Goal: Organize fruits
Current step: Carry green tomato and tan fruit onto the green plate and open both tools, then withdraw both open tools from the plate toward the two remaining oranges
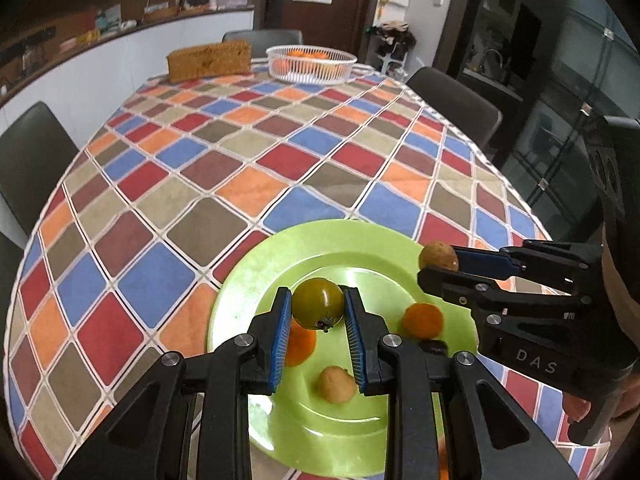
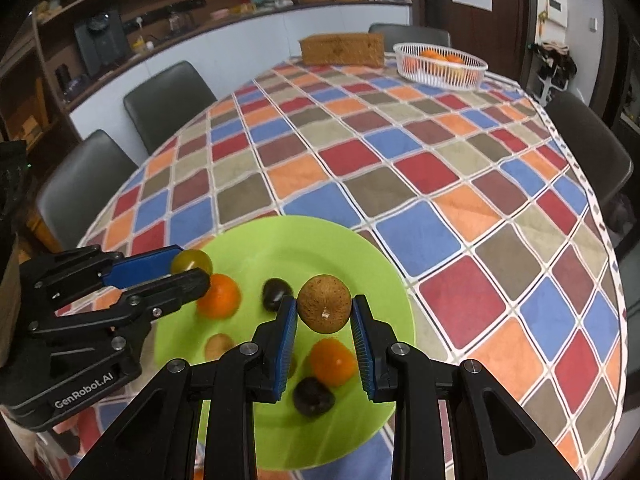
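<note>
Plate (image 2: 256,240) lies at the table's (image 2: 440,184) near edge, bearing loose fruits. Basket (image 2: 440,68) holding oranges (image 2: 434,55) stands at the far end, box (image 2: 340,50) just left of it.

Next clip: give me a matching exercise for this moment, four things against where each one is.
Things:
1. green tomato
2. brown round fruit
3. white basket
4. dark fruit

Places:
A. lying on the green plate
B. far end of the table
C. clamped in the right gripper
D. clamped in the left gripper

Pairs: 1-D, 2-C, 3-B, 4-A
</note>
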Demonstrator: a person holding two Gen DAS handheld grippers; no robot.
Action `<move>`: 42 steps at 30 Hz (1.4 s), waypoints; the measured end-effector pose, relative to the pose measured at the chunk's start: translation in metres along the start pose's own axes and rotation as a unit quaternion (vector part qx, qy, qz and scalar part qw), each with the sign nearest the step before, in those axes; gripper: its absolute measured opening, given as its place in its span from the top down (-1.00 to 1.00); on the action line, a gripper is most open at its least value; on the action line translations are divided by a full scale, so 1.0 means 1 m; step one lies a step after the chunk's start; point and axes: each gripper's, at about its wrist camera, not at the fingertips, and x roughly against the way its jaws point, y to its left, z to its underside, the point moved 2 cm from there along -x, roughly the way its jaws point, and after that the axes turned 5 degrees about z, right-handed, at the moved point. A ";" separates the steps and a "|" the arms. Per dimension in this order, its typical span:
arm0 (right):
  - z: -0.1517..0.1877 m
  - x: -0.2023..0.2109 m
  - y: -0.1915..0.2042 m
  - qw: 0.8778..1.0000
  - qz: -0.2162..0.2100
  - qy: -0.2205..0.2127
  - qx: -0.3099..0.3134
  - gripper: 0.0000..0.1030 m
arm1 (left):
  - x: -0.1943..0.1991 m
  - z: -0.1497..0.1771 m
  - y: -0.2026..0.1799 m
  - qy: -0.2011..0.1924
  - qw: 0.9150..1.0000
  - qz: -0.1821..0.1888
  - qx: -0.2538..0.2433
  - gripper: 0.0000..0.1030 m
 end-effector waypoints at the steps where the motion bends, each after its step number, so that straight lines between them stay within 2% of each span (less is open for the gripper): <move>1: 0.000 -0.004 -0.001 1.000 0.004 0.005 0.000 0.44 | -0.003 0.000 0.002 0.003 1.000 0.000 0.002 0.48; 7: 0.001 -0.018 -0.005 1.000 0.010 0.020 -0.002 0.44 | -0.016 0.000 0.005 0.015 1.000 -0.009 0.005 0.47; 11: 0.004 -0.017 -0.007 1.000 0.018 0.018 -0.001 0.35 | -0.008 0.002 0.000 0.007 1.000 -0.010 -0.006 0.33; 15: 0.009 -0.008 -0.008 1.000 0.022 0.007 0.005 0.32 | 0.006 0.006 -0.006 -0.006 0.999 -0.024 -0.028 0.31; 28: 0.040 0.060 0.004 0.998 0.010 -0.044 0.033 0.30 | 0.072 0.037 -0.046 -0.061 0.992 -0.040 -0.102 0.15; 29: 0.043 0.067 0.005 0.998 0.010 -0.049 0.033 0.19 | 0.077 0.039 -0.048 -0.065 0.992 -0.040 -0.104 0.14; 31: 0.048 0.076 0.006 0.998 0.013 -0.057 0.032 0.10 | 0.090 0.043 -0.053 -0.073 0.991 -0.035 -0.104 0.12; 42: 0.085 0.124 0.018 0.994 0.007 -0.096 0.046 0.10 | 0.131 0.078 -0.080 -0.103 0.986 -0.031 -0.127 -0.14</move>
